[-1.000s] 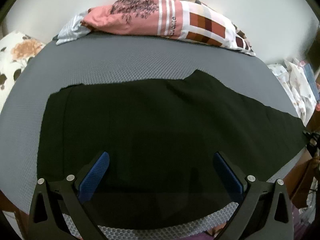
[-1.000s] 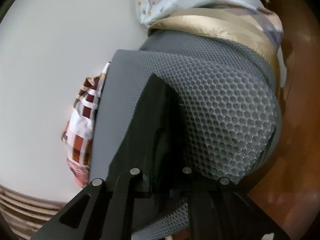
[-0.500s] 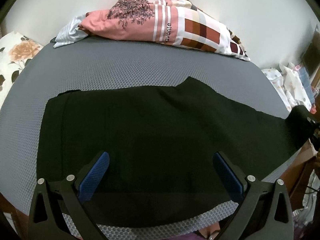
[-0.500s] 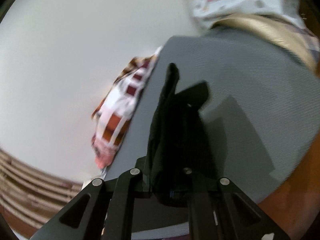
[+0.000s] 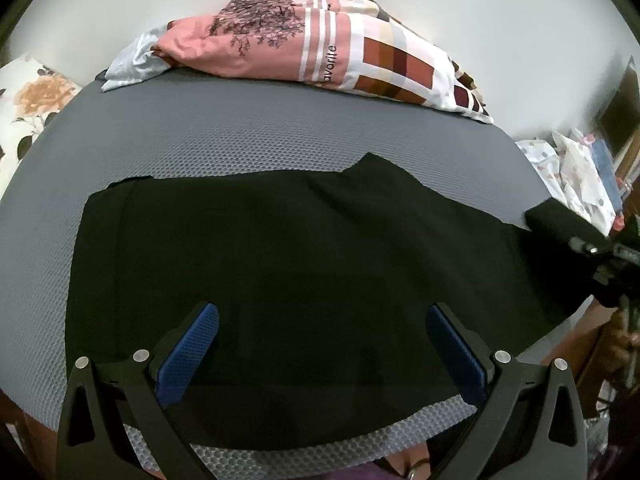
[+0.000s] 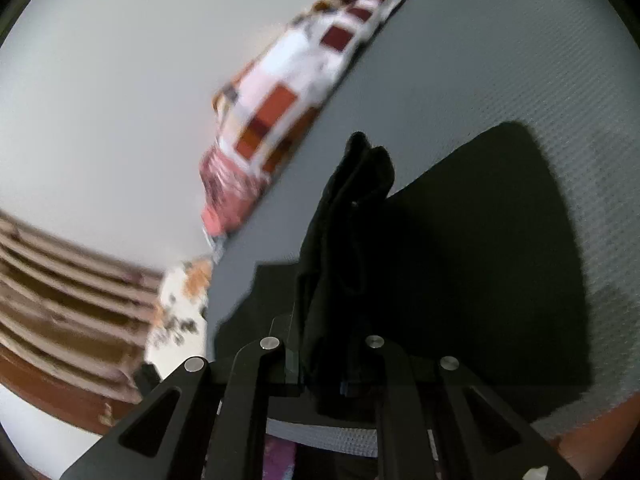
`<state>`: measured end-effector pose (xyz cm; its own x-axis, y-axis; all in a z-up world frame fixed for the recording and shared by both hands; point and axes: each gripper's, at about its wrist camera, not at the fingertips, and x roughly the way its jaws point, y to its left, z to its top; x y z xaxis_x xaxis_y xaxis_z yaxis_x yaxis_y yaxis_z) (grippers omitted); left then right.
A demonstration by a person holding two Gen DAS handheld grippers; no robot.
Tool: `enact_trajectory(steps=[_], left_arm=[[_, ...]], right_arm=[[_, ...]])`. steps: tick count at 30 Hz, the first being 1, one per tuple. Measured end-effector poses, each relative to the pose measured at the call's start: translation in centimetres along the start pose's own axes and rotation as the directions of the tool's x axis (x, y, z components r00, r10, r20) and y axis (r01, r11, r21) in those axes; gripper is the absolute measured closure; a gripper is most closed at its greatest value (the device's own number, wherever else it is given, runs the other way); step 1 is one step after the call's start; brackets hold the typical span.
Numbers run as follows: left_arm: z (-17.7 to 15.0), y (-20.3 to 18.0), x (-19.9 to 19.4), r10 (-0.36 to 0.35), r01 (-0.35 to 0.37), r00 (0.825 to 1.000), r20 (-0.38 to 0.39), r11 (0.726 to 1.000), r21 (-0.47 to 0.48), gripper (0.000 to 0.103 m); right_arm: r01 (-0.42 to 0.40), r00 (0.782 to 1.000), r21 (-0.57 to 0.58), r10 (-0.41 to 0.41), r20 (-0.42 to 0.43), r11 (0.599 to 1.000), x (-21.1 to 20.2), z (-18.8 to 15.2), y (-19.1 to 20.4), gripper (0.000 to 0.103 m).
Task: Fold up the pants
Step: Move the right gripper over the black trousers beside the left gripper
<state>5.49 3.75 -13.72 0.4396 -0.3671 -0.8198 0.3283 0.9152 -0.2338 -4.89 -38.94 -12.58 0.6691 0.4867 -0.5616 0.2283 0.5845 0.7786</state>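
Observation:
Black pants (image 5: 288, 264) lie flat across the grey mesh mattress (image 5: 260, 136), waist at the left. My left gripper (image 5: 320, 348) is open, its blue pads (image 5: 188, 352) hovering over the near edge of the pants. My right gripper (image 6: 324, 360) is shut on the leg end of the pants (image 6: 352, 232), lifted off the mattress. It also shows in the left wrist view (image 5: 592, 248), raising the leg end at the right.
A pink and checked pillow (image 5: 320, 60) lies along the far edge by the white wall. A floral pillow (image 5: 28, 108) sits at the left. Patterned cloths (image 5: 576, 176) lie past the right end. A wooden bed frame (image 6: 60, 292) shows in the right wrist view.
My right gripper has lifted the leg end off the mattress and carried it leftward over the pants. The left gripper stays open in place.

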Motion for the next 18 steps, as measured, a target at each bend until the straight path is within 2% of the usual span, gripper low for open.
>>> enact_trajectory(steps=[2,5,8,18], left_arm=[[0.0,-0.1,0.0,-0.003,0.003,1.0,-0.005,1.0,0.005,0.0],[0.1,-0.2,0.2,-0.014,0.014,1.0,-0.014,1.0,0.001,0.0],[0.2,-0.2,0.3,-0.025,0.025,0.999,-0.02,1.0,-0.007,0.0],[0.2,-0.4,0.5,-0.039,0.039,0.999,-0.03,0.999,-0.019,0.0]], right_arm=[[0.032,0.999,-0.043,-0.034,-0.033,0.999,1.8,-0.8,0.9,0.091],[0.023,0.996,-0.056,-0.028,-0.086,0.998,4.0,-2.0,1.6,0.091],[0.044,0.991,-0.104,-0.056,-0.118,0.994,5.6,-3.0,2.5,0.09],[0.111,0.981,-0.24,-0.145,-0.128,0.964,7.2,-4.6,4.3,0.089]])
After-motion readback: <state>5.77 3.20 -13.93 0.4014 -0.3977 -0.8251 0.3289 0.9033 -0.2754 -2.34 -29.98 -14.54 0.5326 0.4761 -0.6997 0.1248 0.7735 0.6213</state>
